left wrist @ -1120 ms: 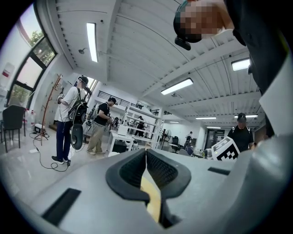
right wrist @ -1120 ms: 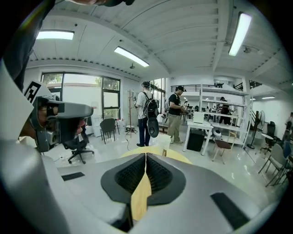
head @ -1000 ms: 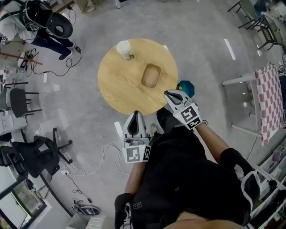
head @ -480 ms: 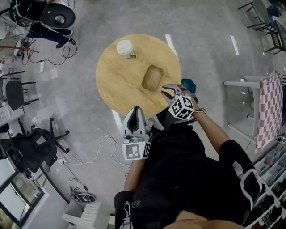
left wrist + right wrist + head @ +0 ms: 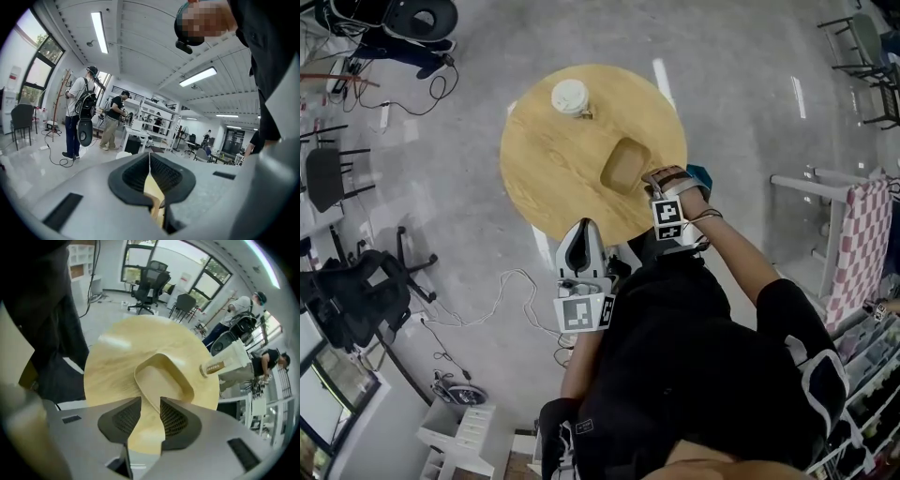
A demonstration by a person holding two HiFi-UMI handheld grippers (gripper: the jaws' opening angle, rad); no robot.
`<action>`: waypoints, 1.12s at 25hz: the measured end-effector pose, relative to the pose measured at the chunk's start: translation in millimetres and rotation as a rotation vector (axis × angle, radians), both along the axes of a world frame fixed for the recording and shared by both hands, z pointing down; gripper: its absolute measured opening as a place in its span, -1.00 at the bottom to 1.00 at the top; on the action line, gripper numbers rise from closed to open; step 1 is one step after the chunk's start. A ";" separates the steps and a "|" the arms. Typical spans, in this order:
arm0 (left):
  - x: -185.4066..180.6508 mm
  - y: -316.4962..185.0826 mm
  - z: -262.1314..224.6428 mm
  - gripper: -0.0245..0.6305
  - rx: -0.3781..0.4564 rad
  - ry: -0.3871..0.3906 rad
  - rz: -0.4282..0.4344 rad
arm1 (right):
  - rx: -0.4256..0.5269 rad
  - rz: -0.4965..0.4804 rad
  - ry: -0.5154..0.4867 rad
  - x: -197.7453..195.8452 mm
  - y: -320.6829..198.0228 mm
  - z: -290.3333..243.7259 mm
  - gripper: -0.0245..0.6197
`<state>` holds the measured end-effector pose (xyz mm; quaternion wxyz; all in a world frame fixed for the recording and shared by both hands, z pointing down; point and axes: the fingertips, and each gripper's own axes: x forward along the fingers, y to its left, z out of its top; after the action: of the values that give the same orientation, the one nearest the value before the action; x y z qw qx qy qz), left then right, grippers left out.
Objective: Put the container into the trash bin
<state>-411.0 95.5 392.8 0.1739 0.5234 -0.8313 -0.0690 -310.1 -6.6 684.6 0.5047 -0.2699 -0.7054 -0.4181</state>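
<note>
A tan, shallow container lies on the round wooden table, right of its middle. My right gripper points steeply down at the container's near right rim. In the right gripper view the jaws are opening, and my right gripper has the container rim in the gap, with the pads not pressing it. My left gripper hovers level at the table's near edge. Seen in the left gripper view, my left gripper has its tips together with nothing held.
A white lidded cup stands at the table's far side, also in the right gripper view as the cup. A teal object peeks out beside the table, behind my right hand. Office chairs, cables and a checked cloth surround the table.
My right gripper has dropped and turned downward from beside the table onto the container's rim, and its jaws have parted. The left gripper has crept a little toward the table.
</note>
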 end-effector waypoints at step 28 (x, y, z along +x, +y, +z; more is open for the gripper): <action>-8.1 43.2 3.7 -0.88 0.005 0.016 -0.060 | 0.091 -0.091 0.033 -17.4 19.3 47.6 -0.80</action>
<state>-419.1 138.7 396.4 0.1771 0.4980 -0.8451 -0.0807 -327.4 12.6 732.1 0.5084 -0.2856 -0.6643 -0.4676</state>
